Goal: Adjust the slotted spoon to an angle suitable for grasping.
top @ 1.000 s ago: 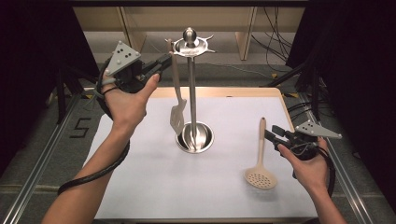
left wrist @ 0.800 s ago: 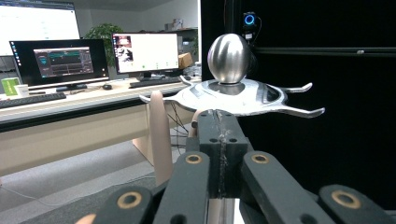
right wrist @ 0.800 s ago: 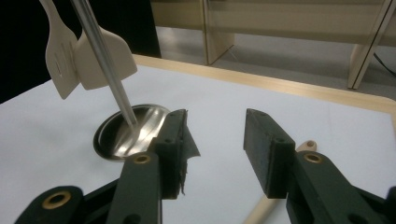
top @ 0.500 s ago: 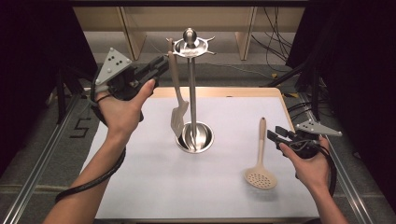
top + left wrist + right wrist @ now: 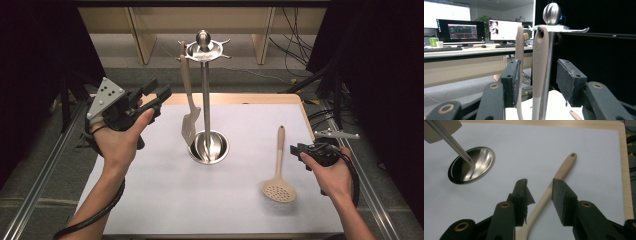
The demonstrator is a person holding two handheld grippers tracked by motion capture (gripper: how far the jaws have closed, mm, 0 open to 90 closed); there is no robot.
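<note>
In the high view, the left gripper (image 5: 159, 96) has been drawn back from the spatula (image 5: 188, 116), which now hangs freely on the stand (image 5: 205, 100) beside it; that utensil is judged hung, its jaws having just been opening. In the left gripper view, the spatula handle (image 5: 539, 72) is seen between wide, untouching pads. In the right gripper view, the skimmer handle (image 5: 554, 181) is straddled by the right gripper (image 5: 539, 196), whose jaws have just been closing, not yet pressed on it.

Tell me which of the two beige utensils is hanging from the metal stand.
The slotted turner hangs from the stand, its blade off the mat. The skimmer spoon lies flat on the white mat.
</note>
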